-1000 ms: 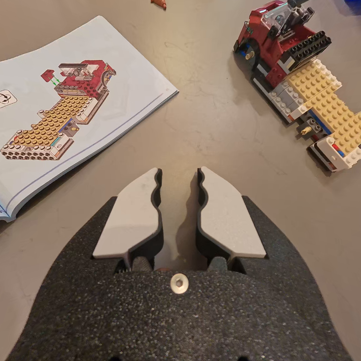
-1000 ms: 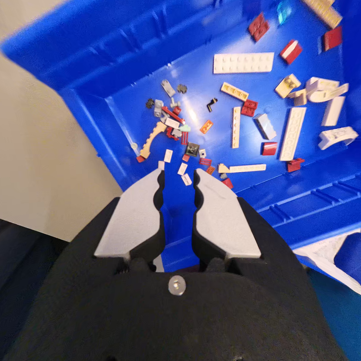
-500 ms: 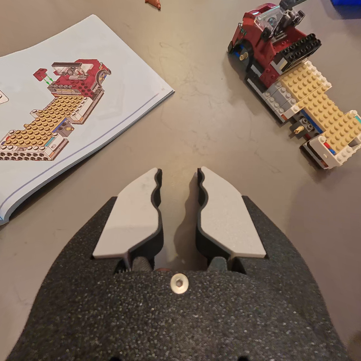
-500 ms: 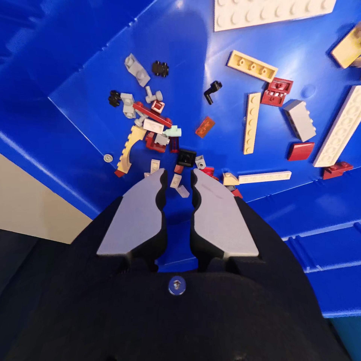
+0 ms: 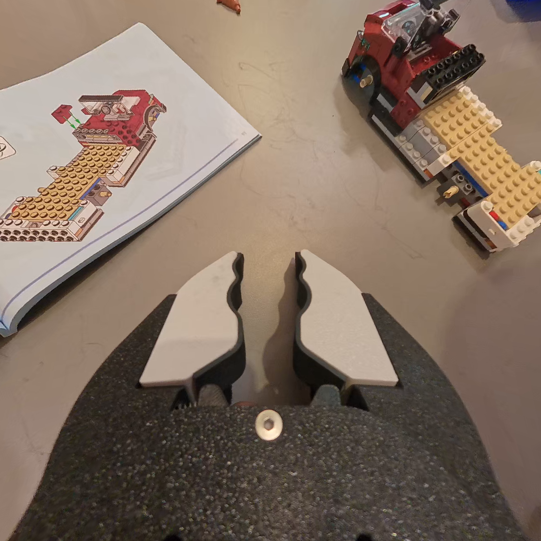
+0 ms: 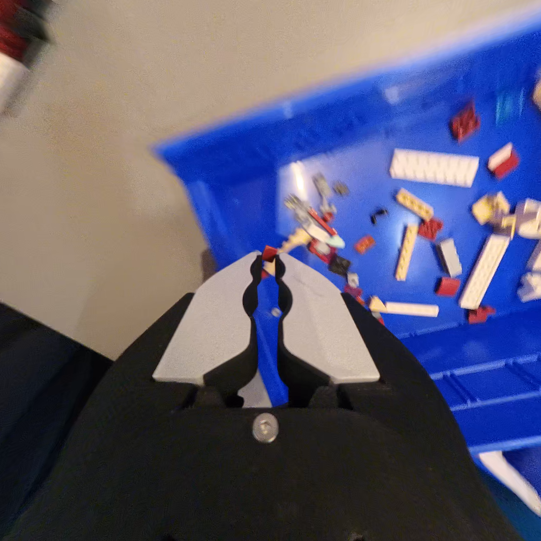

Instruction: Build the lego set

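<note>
Over blue bin's near wall (image 6: 234, 187), right hand-held gripper (image 6: 268, 257) pinches small dark-red brick piece (image 6: 269, 253) at fingertips, tan bit beneath; view blurred. Beyond, loose bricks (image 6: 409, 251) scattered across bin floor. Above tan desk (image 5: 292, 181), left hand-held gripper (image 5: 268, 257) hangs parted, nothing between fingers. Farther left, open instruction booklet (image 5: 123, 164); farther right, part-built red-and-tan brick model (image 5: 439, 123) on desk.

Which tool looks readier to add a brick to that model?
Probably the right tool: it pinches a small dark red brick above the blue bin. The left tool is open, holding nothing.
</note>
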Available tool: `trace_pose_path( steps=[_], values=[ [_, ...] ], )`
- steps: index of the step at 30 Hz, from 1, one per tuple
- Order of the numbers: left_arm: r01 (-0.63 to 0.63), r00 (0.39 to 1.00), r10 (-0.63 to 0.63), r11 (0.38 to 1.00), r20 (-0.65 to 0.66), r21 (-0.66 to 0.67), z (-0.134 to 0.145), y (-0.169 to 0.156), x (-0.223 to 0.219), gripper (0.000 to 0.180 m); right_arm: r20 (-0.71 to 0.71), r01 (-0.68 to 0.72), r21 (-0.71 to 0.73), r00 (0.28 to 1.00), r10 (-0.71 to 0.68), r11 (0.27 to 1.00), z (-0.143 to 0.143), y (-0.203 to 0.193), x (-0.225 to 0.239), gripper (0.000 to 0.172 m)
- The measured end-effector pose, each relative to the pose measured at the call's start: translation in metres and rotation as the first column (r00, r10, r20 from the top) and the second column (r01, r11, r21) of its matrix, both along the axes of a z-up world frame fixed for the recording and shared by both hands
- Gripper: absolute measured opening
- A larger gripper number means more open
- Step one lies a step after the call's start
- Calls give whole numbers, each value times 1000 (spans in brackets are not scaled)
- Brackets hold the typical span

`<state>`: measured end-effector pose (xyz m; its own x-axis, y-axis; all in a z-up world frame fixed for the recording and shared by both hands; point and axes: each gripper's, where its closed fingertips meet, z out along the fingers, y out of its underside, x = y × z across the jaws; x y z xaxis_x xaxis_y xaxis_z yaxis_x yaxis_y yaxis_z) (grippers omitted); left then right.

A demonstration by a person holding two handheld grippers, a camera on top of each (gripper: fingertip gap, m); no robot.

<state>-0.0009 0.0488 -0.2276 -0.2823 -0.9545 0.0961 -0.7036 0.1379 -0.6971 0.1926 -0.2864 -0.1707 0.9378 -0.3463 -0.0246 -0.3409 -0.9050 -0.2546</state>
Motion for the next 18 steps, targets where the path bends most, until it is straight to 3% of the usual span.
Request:
trace_pose_path(
  steps=[4,8,12,18],
  values=[
    [-2,1000,2,1000,0,0,0,0,0,33,57,-152,197,988,143,968,30,55,-53,8],
    [-3,1000,3,1000,1,11,0,0,0,33,27,-272,198,962,272,942,-10,86,-97,9],
    [-16,1000,16,1000,2,9,0,2,0,33,-19,-308,150,949,315,939,-56,97,-114,9],
    [-21,1000,21,1000,1,-2,0,3,0,33,-23,-263,240,961,276,935,-61,107,-116,17]
  ],
)
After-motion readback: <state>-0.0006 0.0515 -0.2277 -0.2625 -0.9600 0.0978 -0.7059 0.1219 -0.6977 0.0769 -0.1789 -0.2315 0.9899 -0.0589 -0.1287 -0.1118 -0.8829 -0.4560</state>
